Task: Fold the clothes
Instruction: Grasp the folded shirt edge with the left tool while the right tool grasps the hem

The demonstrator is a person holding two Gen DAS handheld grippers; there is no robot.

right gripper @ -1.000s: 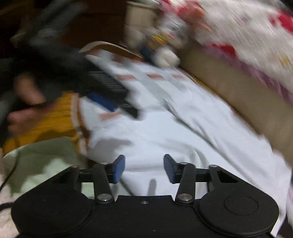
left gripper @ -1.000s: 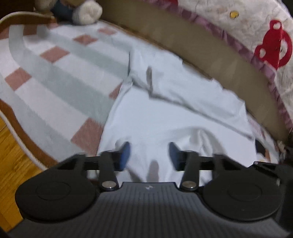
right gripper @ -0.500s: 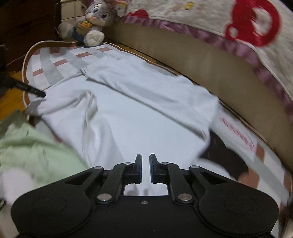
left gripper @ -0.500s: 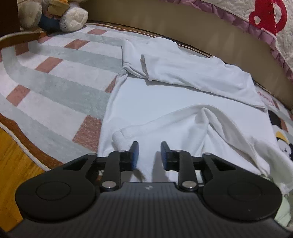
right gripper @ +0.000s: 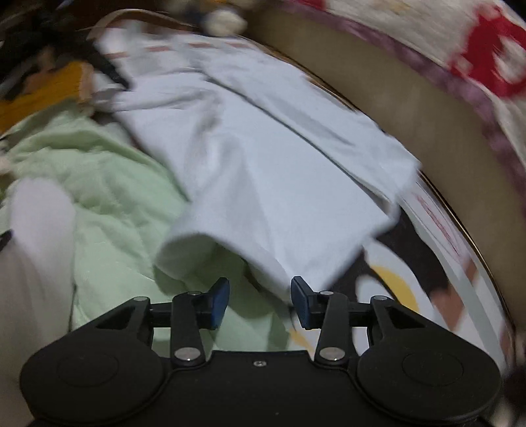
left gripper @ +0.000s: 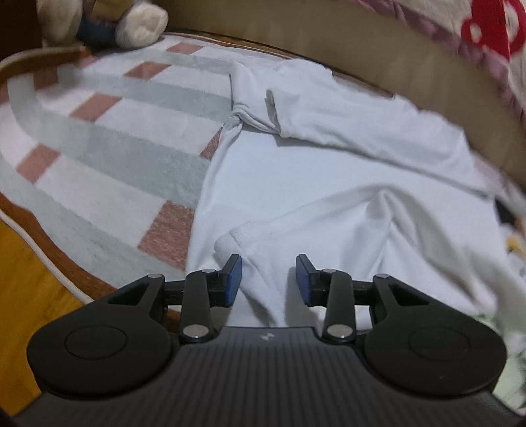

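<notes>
A white garment lies spread on a checked rug, its far side folded over along the back and its near edge folded in. My left gripper is open and empty, just behind the folded near corner. In the right wrist view the same white garment has its near edge flopped over. My right gripper is open and empty, just short of that edge. This view is blurred.
A pale green cloth lies bunched left of the garment. The rug has grey stripes and pink squares; wood floor is at its left. A tan bed base runs along the back. A plush toy sits far left.
Both grippers have opened: half a second ago their jaws were close together at the garment's near edge, and now they stand apart and empty. The near edge lies folded over the garment.
</notes>
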